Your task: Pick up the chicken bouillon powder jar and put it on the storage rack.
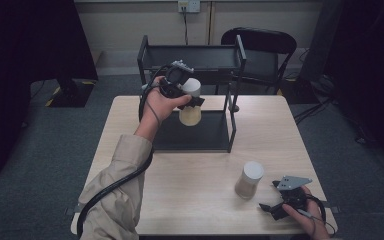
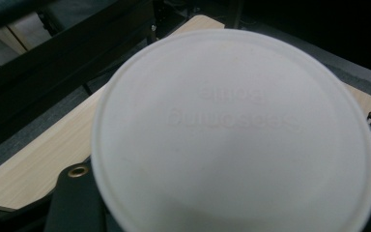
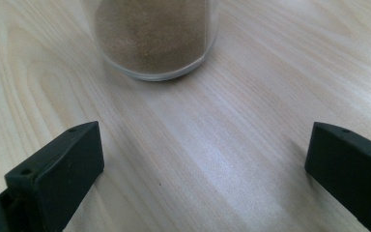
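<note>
A clear jar (image 1: pixel 190 115) with a white lid and pale powder inside hangs in the air over the lower tray of a black rack (image 1: pixel 207 137). My left gripper (image 1: pixel 192 100) is shut on it just under the lid. That lid (image 2: pixel 232 130) sits close in front of the left gripper view. A second jar (image 1: pixel 249 180) of the same kind stands upright on the table at the front right. Its brownish base (image 3: pixel 154 38) is just ahead of my right gripper (image 3: pixel 203 164). The right gripper (image 1: pixel 271 196) rests low by the front edge, open, with bare wood between its jaws.
The black two-tier rack has an upper shelf (image 1: pixel 195 56) and thin posts (image 1: pixel 232 110) at its corners. It stands at the back middle of the wooden table (image 1: pixel 180 185). A dark chair (image 1: pixel 260 45) is behind the table, with grey floor all round.
</note>
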Motion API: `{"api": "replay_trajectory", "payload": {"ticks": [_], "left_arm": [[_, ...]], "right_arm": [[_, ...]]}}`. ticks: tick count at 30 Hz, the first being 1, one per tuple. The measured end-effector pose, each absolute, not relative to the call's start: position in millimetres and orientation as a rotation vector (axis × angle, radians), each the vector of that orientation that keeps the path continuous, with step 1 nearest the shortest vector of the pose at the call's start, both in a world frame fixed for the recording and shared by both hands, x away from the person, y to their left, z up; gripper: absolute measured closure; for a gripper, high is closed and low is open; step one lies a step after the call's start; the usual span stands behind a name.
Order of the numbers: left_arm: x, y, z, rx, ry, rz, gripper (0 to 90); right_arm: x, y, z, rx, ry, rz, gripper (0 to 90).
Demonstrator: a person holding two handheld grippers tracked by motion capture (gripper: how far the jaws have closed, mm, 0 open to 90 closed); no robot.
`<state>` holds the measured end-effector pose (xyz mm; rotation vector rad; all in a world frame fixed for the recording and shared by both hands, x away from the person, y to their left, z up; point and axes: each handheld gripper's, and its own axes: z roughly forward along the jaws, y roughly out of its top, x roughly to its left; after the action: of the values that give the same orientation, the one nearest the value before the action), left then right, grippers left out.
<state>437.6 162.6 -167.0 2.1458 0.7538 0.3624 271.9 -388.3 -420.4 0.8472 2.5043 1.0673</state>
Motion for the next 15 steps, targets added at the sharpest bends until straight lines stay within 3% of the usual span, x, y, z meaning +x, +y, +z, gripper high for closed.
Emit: {"api": "replay_trajectory", "payload": {"ticks": [15], "left_arm": [[440, 162, -136, 2.137, 0.752, 0.376, 34.6]], "right_arm": [[272, -388, -420, 0.847, 2.504, 1.067, 0.0]]}}
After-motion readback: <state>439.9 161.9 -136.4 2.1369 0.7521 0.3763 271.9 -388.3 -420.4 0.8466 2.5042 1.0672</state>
